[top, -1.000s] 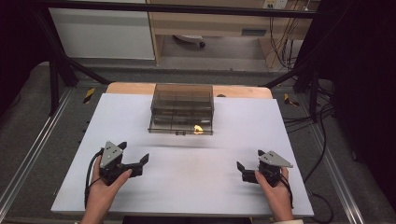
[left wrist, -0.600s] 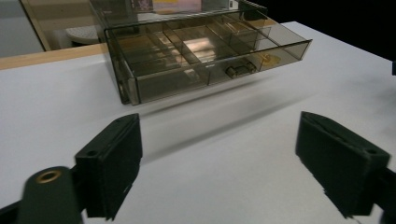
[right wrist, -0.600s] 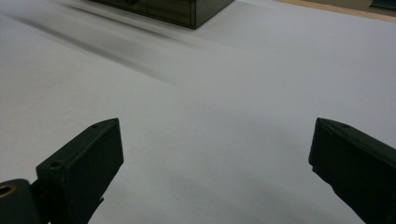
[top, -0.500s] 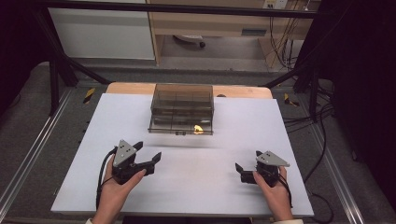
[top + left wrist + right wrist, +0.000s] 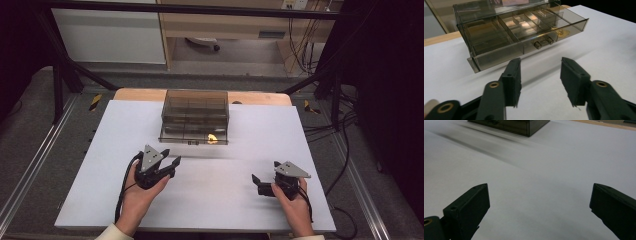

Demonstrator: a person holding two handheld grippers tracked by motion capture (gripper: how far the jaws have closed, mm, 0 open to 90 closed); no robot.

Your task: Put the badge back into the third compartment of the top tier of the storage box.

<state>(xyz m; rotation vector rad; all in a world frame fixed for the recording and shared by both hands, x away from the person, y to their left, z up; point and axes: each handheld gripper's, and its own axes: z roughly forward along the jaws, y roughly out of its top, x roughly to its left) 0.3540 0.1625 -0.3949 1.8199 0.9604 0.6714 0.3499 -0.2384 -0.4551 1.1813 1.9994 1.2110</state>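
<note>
A smoky clear drawer box (image 5: 195,107) stands at the back middle of the white table (image 5: 280,135). Its lowest drawer (image 5: 192,136) is pulled out, with a small yellow piece (image 5: 212,137) in a right-hand compartment. In the left gripper view the box (image 5: 499,32) lies just ahead, showing the drawer's knob handle (image 5: 541,43) and the yellow piece (image 5: 564,32). My left gripper (image 5: 170,156) points at the box from a short way in front. Its jaws have just been closing and stand partly open (image 5: 540,61) with nothing between them. My right gripper (image 5: 259,184) rests at the front right, wide open (image 5: 540,186) over bare table.
A wooden strip (image 5: 135,94) edges the table's far side. Black frame posts (image 5: 60,75) stand at the back corners and cables (image 5: 325,130) hang at the right. Metal rails (image 5: 30,170) run along both sides of the table.
My left gripper has moved right and forward toward the drawer box, and its jaws have narrowed. The right gripper has stayed where it was.
</note>
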